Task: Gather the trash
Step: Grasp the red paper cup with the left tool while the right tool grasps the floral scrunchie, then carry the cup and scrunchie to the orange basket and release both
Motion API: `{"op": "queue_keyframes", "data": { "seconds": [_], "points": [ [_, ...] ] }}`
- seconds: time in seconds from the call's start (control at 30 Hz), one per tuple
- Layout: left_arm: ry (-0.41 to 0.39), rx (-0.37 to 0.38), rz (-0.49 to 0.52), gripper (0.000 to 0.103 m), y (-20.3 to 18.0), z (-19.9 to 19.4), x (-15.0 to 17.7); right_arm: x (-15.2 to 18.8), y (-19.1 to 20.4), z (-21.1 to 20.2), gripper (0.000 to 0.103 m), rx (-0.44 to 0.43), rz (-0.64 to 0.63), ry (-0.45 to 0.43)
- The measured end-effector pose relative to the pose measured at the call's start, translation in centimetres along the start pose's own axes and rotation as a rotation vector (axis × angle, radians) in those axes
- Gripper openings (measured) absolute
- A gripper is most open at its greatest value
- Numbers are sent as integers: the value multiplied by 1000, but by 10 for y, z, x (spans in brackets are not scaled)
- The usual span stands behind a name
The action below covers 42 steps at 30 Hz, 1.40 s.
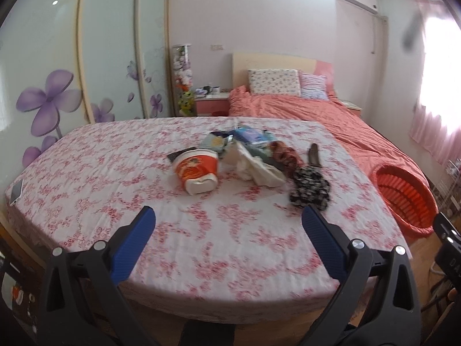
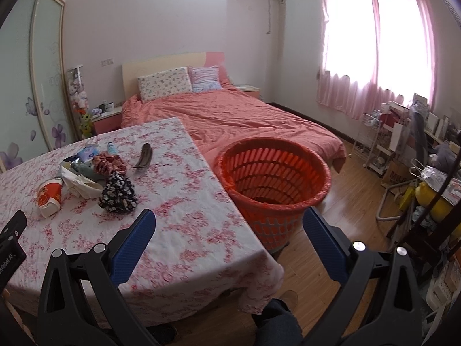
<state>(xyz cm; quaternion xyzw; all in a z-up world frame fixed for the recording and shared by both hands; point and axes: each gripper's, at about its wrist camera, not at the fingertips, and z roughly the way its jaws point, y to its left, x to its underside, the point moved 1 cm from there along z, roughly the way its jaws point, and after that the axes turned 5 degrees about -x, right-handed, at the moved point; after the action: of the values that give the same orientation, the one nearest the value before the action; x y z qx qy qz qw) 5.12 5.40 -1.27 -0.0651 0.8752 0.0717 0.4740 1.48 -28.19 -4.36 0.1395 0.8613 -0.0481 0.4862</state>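
Note:
A table with a pink floral cloth [image 1: 173, 230] [image 2: 187, 230] carries a pile of clutter. In it lie a tipped red-and-white paper cup [image 1: 197, 170] [image 2: 49, 196], crumpled white tissue [image 1: 256, 170] [image 2: 80, 186], blue wrappers [image 1: 247, 135] [image 2: 86, 152], a black-and-white scrunchie [image 1: 309, 184] [image 2: 118, 194], a red scrunchie [image 1: 285, 155] [image 2: 108, 164] and a dark hair clip [image 1: 314, 155] [image 2: 143, 155]. An orange slatted basket [image 1: 406, 196] [image 2: 273, 184] stands on the floor beside the table's right edge. My left gripper [image 1: 227, 239] is open above the near part of the table. My right gripper [image 2: 229, 239] is open over the table's corner and the basket.
A phone [image 1: 15, 191] lies at the table's left edge. Behind the table is a bed with a coral duvet [image 2: 230, 118] and a nightstand [image 1: 211, 103]. A cluttered desk and racks [image 2: 417, 150] line the right wall. A person's leg and shoe [image 2: 276, 317] show below.

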Motion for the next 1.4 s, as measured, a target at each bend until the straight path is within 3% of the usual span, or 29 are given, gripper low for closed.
{"op": "queue_keyframes", "data": {
  "seconds": [0.2,0.33,0.5,0.73,1.07,1.2,1.4],
  "points": [
    [32,-95,-37,99,42,51,-22,-15,36,35,101,-129,-51,18],
    [48,-99,-37,99,51,84,-35,-24,61,60,99,-267,-68,40],
    [107,-57,-32,97,46,129,-45,-30,86,95,99,-328,-93,97],
    [210,-27,-56,93,41,182,-45,-18,108,137,85,-391,-111,234],
    [283,-28,-42,85,38,219,-41,-9,114,164,64,-410,-122,323],
    [307,-15,-33,78,34,225,-40,-6,114,165,52,-423,-122,341],
    [321,10,-47,74,36,229,-40,-6,115,164,26,-453,-124,350]
  ]
}}
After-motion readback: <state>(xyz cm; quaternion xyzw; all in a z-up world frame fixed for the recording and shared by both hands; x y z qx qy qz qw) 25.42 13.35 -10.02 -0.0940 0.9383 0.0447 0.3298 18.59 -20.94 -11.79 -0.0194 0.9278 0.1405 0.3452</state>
